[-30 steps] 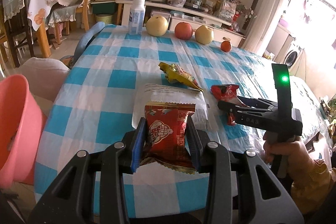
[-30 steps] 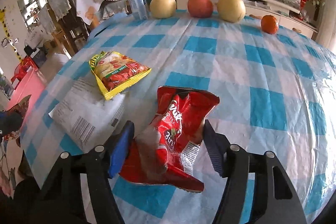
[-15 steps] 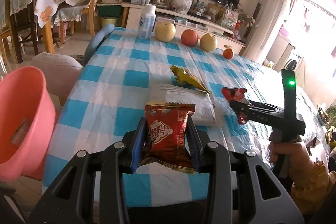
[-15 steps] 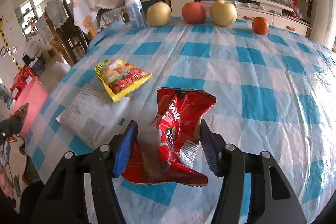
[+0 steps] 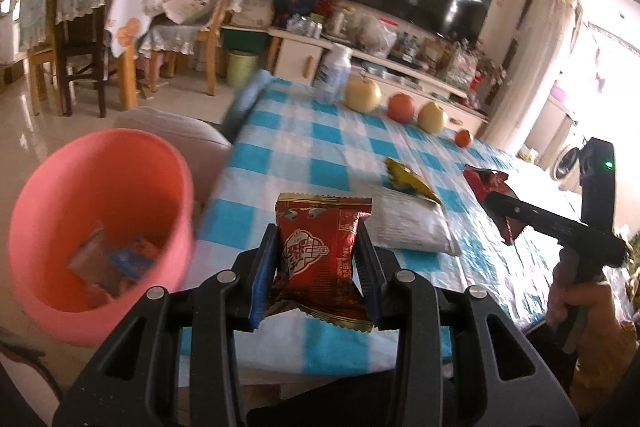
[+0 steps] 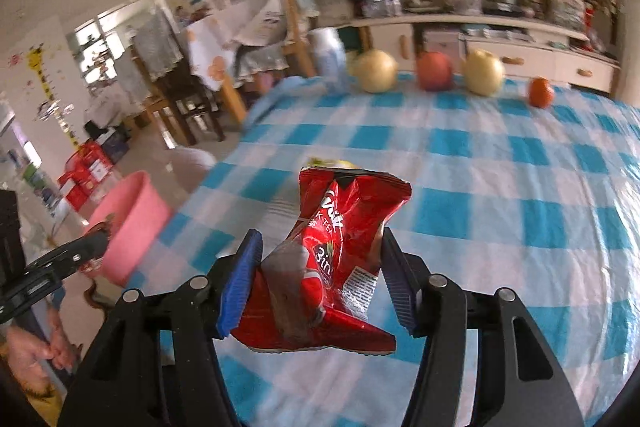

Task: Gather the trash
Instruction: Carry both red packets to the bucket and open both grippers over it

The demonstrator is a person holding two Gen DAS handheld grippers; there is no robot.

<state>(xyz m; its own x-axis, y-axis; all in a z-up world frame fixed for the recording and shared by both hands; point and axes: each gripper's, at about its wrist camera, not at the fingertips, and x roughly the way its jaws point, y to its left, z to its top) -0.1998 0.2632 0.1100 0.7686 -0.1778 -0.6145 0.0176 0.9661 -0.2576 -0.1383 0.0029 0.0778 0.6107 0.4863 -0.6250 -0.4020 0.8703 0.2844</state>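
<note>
The round pink plastic basin (image 5: 100, 223) stood open-topped beside the blue-checked desk (image 5: 328, 147); fruit (image 5: 401, 107) lined the desk's far edge.

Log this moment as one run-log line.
left gripper: shut on red snack packet | right gripper: shut on red chip bag | pink bin: beside table, holds trash | yellow wrapper: on table

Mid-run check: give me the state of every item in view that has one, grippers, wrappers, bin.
Left gripper: shut on dark red foil snack packet, lifted.
Right gripper: shut on crumpled red chip bag, lifted off the table.
Pink plastic basin: upright beside the table, some wrappers inside.
Yellow snack wrapper: lying on the checked tablecloth, not collected.
White printed pouch: flat on the table, not collected.
</note>
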